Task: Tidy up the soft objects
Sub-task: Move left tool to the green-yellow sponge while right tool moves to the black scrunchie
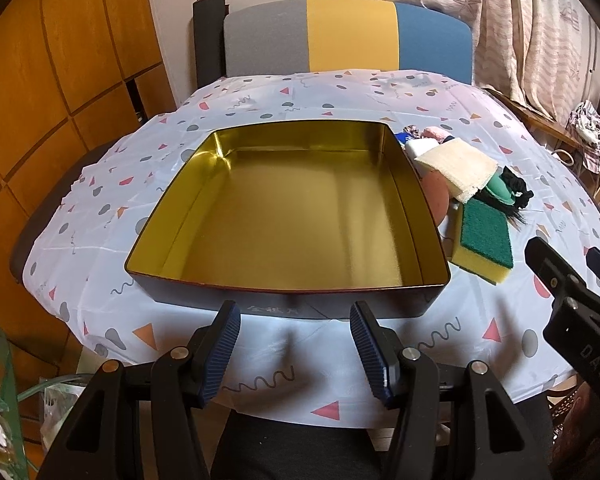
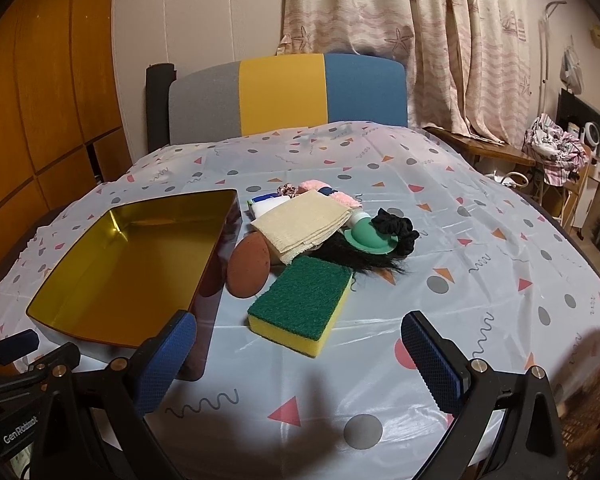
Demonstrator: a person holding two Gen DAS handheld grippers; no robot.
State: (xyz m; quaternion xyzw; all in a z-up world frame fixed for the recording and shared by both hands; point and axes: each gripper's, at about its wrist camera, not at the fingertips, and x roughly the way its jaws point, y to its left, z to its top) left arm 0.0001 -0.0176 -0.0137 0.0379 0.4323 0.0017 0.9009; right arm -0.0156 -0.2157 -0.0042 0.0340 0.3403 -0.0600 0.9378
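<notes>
An empty gold-lined tin box (image 1: 392, 168) (image 2: 216, 236) sits on the patterned tablecloth. To its right lies a pile of soft things: a yellow sponge with a green scrub top (image 1: 485, 238) (image 2: 302, 304), a brown oval puff (image 1: 436, 196) (image 2: 249, 266), a beige cloth (image 1: 458, 166) (image 2: 300, 222), a green silicone piece (image 2: 370, 238), black hair-like fibres and a black scrunchie (image 2: 396, 228), and pink fluffy items (image 2: 314, 186). My left gripper (image 1: 296, 354) is open and empty in front of the box. My right gripper (image 2: 300, 364) is open and empty, just short of the sponge.
A chair with a grey, yellow and blue back (image 1: 348, 36) (image 2: 286, 94) stands behind the table. The tablecloth (image 2: 440, 208) hangs over the table edges. Curtains and a cluttered side table (image 2: 556, 148) are at the right. Wooden cabinets (image 1: 60, 60) are at the left.
</notes>
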